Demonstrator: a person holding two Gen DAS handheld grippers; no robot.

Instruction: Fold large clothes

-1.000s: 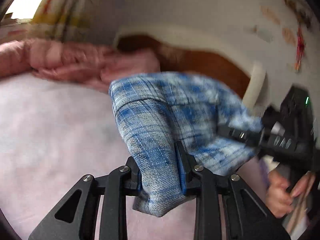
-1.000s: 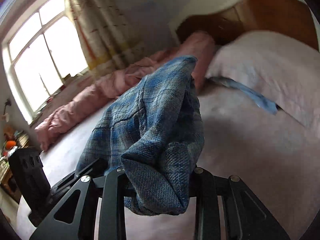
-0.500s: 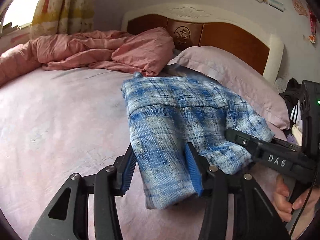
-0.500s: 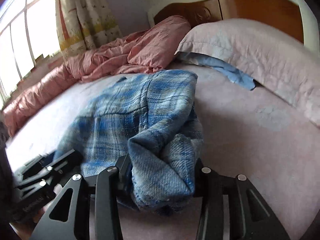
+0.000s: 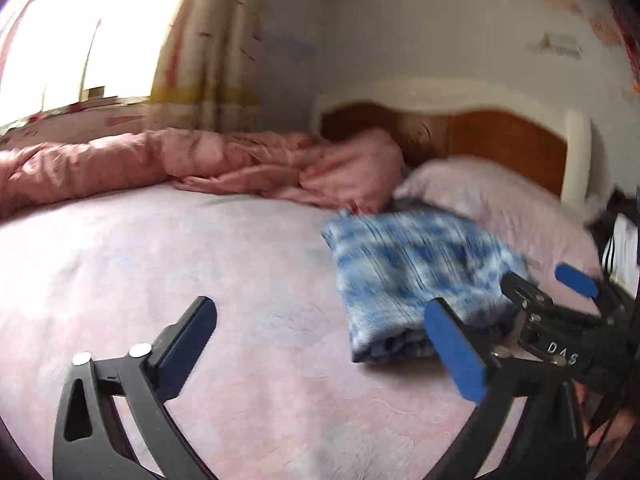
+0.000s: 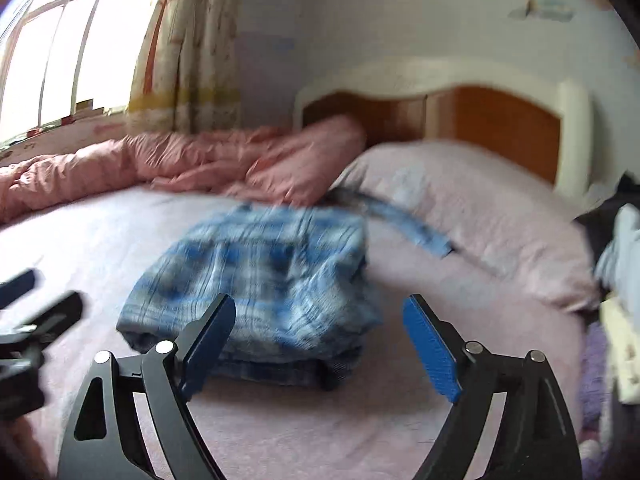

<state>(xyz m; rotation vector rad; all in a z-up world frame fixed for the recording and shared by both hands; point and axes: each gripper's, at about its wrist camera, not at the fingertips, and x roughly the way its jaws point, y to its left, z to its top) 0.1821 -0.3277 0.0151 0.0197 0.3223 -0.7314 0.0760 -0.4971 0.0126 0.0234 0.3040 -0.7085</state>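
Note:
A folded blue plaid garment (image 5: 408, 268) lies flat on the pink bed sheet (image 5: 200, 248), just in front of the pillow. My left gripper (image 5: 320, 312) has its jaws opening wide with only bare sheet between them; the garment sits off past its right finger. In the left wrist view my right gripper (image 5: 548, 284) is at the garment's right edge. The right wrist view shows the garment (image 6: 272, 264) just ahead of my right gripper (image 6: 320, 304), whose jaws are opening, pads clear of the cloth. My left gripper (image 6: 40, 296) shows at the left edge there.
A crumpled pink quilt (image 5: 180, 160) runs along the far side of the bed. A pink pillow (image 6: 480, 216) rests against the wooden headboard (image 6: 500, 124), with a strip of blue cloth (image 6: 412, 228) beneath it. Window and curtain (image 6: 180, 60) stand behind. Clutter sits past the bed's right edge (image 6: 616, 264).
Both grippers let go of the plaid garment and spread their jaws wide. They drew back from it, and the garment now lies folded on the sheet.

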